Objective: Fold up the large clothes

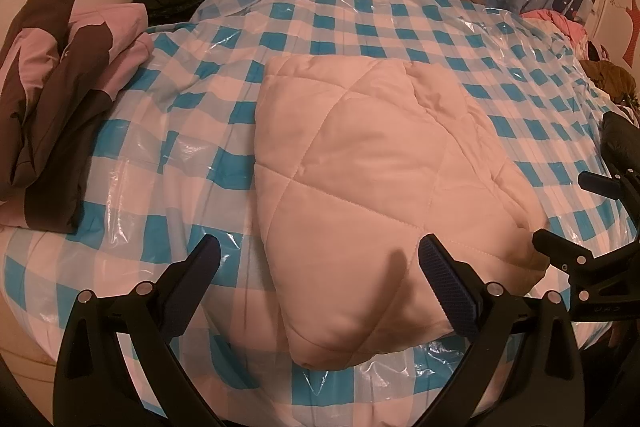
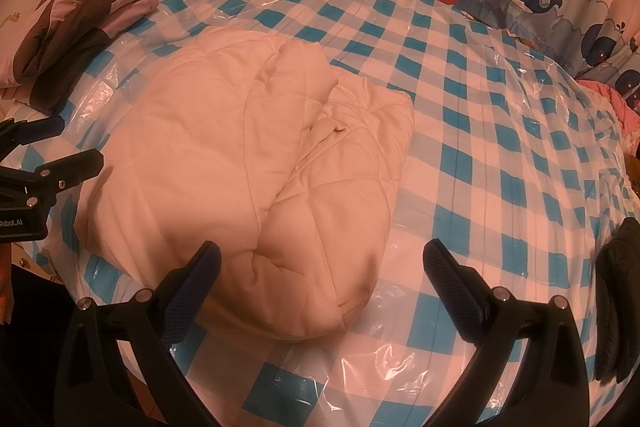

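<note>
- The right wrist view alone shows the folded cream quilted garment (image 2: 256,163)'s layered edges, mid-bed.
- Left claw (image 1: 320,259) and right claw (image 2: 320,263): both spread apart, empty.
- A pink-brown bundle (image 1: 60,115) lies beside it on the checkered plastic sheet (image 1: 400,27).

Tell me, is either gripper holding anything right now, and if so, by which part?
Nothing is held. The left gripper and right gripper are both open above the folded quilted jacket, which lies free on the checkered plastic sheet.

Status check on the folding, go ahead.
Left gripper open, right gripper open, both empty. Quilted cream jacket folded into a bundle on checkered plastic sheet. Nothing blocking.
</note>
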{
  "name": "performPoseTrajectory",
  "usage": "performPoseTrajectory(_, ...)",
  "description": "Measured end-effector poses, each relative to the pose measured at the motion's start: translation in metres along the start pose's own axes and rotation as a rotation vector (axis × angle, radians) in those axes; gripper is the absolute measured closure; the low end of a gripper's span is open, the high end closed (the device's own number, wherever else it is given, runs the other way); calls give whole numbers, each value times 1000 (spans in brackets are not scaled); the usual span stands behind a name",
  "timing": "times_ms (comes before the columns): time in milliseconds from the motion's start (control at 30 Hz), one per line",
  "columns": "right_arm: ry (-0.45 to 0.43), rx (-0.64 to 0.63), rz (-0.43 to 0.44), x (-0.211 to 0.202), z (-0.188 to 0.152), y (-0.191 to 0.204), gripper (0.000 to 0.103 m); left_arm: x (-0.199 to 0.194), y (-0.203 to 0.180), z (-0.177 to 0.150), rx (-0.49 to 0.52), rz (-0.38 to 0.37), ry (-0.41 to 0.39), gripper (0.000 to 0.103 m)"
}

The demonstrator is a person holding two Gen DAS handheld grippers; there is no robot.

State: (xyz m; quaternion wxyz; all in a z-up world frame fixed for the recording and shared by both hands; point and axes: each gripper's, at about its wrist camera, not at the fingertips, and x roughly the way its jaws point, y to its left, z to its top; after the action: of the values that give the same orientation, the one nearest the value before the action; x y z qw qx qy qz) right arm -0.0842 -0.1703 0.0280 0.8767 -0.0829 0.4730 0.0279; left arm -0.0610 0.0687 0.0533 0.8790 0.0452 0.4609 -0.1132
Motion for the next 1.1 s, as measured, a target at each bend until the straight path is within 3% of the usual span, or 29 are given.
performPoseTrajectory(1100,0,1,-1,0,0,1,6,-1,-2,-1,2,1,-1,8)
